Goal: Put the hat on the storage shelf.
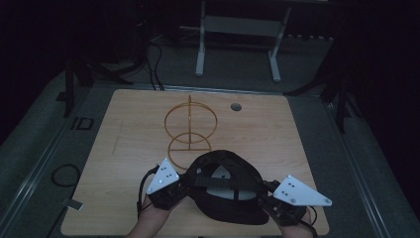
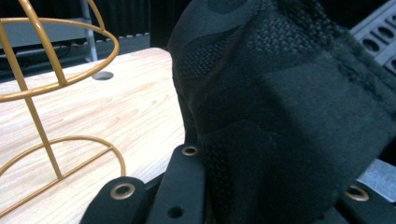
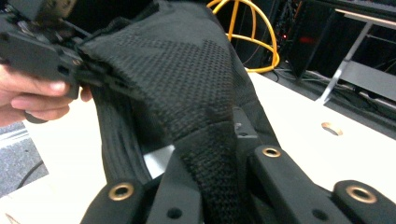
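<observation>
High view shows a black cap point(image 1: 225, 186) held upside down over the near edge of the wooden worktop point(image 1: 124, 144), between the two grippers. Left gripper point(image 1: 179, 187) pinches the cap's left rim, its jaws pressed together on the fabric. Right gripper point(image 1: 264, 194) pinches the right rim in the same way. Just behind the cap, a golden wire stand point(image 1: 190, 126) is standing upright on the worktop. Left gripper view shows this stand beside the dark fabric.
</observation>
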`<state>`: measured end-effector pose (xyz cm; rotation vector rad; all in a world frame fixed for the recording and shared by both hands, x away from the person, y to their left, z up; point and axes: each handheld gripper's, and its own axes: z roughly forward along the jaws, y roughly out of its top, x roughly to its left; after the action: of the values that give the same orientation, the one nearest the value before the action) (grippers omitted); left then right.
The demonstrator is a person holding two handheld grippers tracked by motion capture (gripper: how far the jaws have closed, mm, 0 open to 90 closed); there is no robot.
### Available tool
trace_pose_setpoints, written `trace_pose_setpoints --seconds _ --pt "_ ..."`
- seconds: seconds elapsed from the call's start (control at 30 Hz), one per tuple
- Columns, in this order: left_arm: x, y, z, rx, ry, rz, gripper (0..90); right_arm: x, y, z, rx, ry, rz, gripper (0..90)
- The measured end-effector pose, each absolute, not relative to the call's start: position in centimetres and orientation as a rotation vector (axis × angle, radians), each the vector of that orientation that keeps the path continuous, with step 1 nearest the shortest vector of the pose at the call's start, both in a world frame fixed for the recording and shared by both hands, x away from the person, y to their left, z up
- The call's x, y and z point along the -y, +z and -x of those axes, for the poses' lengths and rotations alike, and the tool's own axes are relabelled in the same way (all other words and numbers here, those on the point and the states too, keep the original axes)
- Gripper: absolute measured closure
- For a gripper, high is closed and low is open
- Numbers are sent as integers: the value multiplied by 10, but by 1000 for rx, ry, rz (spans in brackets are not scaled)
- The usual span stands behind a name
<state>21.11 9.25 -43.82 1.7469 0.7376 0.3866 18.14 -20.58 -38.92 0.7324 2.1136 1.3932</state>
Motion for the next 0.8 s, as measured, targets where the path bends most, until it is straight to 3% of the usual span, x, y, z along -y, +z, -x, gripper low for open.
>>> trace_pose_setpoints --seconds 0.37,0.8 --pt "-95 -423 -209 -713 373 -1699 890 209 -397 -180 -2204 1428 -745 547" --pt "-91 -408 -205 -671 389 -1685 889 214 -401 -177 -2279 1465 -739 394"
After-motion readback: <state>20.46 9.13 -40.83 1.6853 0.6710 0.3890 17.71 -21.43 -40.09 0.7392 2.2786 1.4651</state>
